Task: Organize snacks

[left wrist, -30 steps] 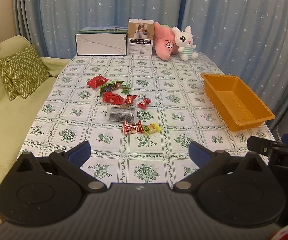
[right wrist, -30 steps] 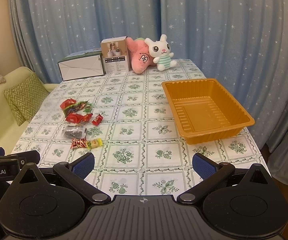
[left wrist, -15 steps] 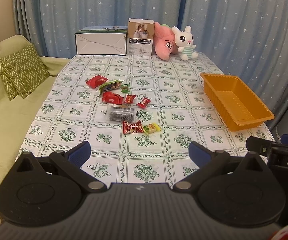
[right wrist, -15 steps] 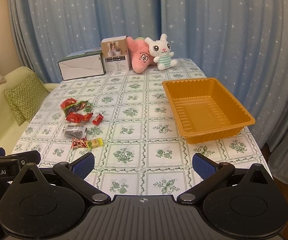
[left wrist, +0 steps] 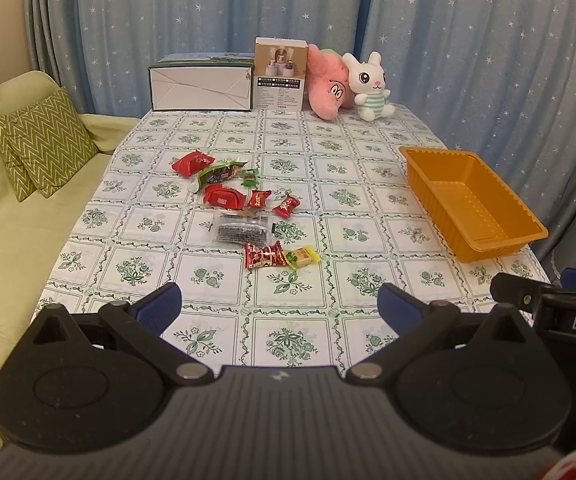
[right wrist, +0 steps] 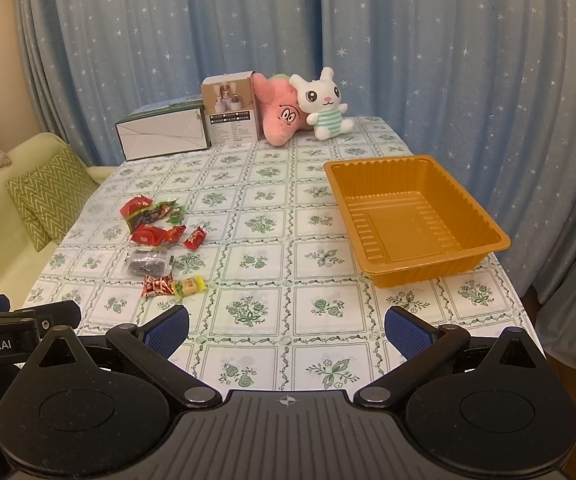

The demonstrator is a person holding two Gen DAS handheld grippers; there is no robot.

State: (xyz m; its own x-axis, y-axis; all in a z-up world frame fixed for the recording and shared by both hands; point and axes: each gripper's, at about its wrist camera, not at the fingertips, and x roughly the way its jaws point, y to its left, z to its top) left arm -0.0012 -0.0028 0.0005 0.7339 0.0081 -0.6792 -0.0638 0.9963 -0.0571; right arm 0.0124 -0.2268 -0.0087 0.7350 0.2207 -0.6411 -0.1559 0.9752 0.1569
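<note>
Several wrapped snacks lie in a loose cluster left of the table's middle: red packets (left wrist: 223,197), a dark clear bag (left wrist: 243,231), a red candy (left wrist: 263,255) and a yellow candy (left wrist: 303,257). The cluster also shows in the right wrist view (right wrist: 153,236). An empty orange tray (right wrist: 412,216) stands at the right; it also shows in the left wrist view (left wrist: 472,204). My left gripper (left wrist: 277,310) is open and empty over the near table edge. My right gripper (right wrist: 285,332) is open and empty, also at the near edge.
At the far end stand a white-green box (left wrist: 201,84), a small carton (left wrist: 279,74), a pink plush (left wrist: 328,84) and a white bunny plush (left wrist: 372,88). A green sofa with a zigzag cushion (left wrist: 43,148) is left of the table. Blue curtains hang behind and right.
Both views have shifted very slightly; the snacks and tray have not moved and both grippers stay open.
</note>
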